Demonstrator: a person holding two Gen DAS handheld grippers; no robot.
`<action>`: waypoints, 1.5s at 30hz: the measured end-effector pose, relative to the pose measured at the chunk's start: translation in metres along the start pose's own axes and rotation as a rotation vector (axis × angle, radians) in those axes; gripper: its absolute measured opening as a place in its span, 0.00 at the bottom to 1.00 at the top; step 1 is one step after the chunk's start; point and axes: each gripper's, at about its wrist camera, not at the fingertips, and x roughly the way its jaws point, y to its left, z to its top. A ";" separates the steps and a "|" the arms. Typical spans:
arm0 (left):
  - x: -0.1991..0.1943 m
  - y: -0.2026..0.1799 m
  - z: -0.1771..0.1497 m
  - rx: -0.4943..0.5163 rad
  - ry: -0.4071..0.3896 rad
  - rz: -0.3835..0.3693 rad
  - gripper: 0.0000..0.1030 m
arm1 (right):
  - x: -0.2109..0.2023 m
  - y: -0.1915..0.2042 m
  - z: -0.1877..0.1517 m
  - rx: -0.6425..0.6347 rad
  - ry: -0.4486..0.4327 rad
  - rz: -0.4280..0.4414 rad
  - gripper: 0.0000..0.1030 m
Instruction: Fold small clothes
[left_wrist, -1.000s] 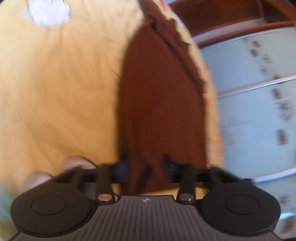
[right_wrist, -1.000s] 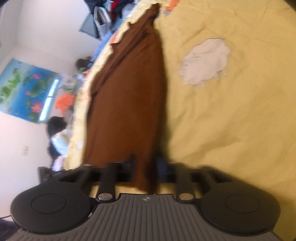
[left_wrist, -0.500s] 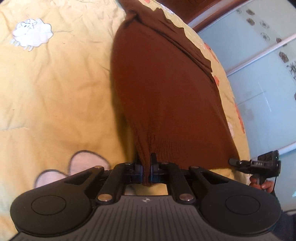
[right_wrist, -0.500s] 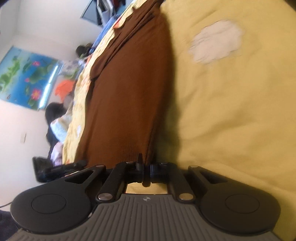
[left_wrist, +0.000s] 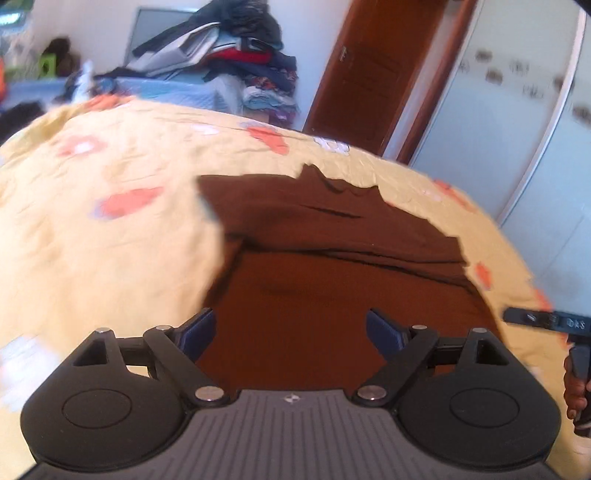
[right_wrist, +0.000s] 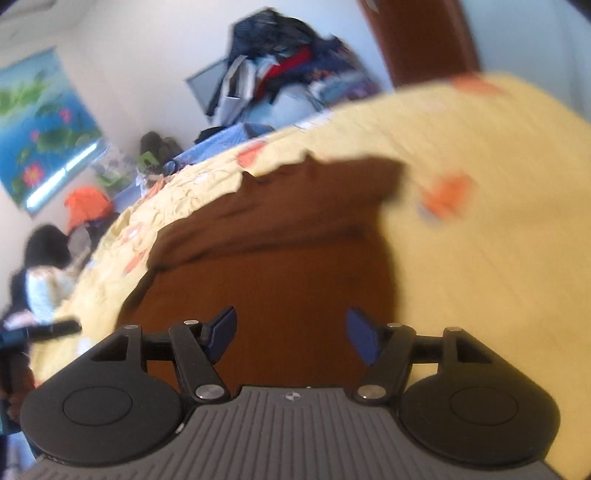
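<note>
**Both claws spread wide over the brown garment**

The left gripper (left_wrist: 291, 332) has its two blue-padded fingers (left_wrist: 197, 330) set wide apart, nothing between them — only the brown garment (left_wrist: 332, 280) lying on the bed below. The right gripper (right_wrist: 290, 334) stands the same way, its fingers (right_wrist: 221, 330) parted and holding no cloth.

The brown garment lies spread on the yellow bedspread (left_wrist: 110, 240), near the bed's right-hand edge as the left wrist view shows it. A thicker band of cloth crosses its far part, with creases and a dark seam line running side to side; the nearer part is smooth and reaches under both grippers. Its far edge is uneven, with a small peak standing up against the yellow. In the right wrist view the same garment (right_wrist: 277, 266) fills the middle, the bedspread (right_wrist: 480, 258) wide to its right and a narrower strip to its left.

The bedspread carries orange and white printed patches (left_wrist: 125, 201). Beyond the bed's far edge a heap of clothes (left_wrist: 236, 55) is piled against the wall, with a brown wooden door (left_wrist: 369, 70) to its right and pale sliding panels (left_wrist: 517, 129) further right. The right wrist view also shows a blue picture with flowers (right_wrist: 40, 125) on the wall — much of that view is blurred.
</note>
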 end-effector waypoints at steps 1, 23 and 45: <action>0.020 -0.011 -0.001 0.011 0.013 0.026 0.86 | 0.025 0.013 0.005 -0.050 0.002 -0.036 0.67; 0.068 -0.014 -0.031 0.206 -0.003 0.160 1.00 | 0.089 0.067 -0.016 -0.287 0.039 -0.185 0.97; 0.024 -0.062 -0.082 0.276 0.047 0.112 1.00 | 0.054 0.071 -0.079 -0.397 0.036 -0.198 1.00</action>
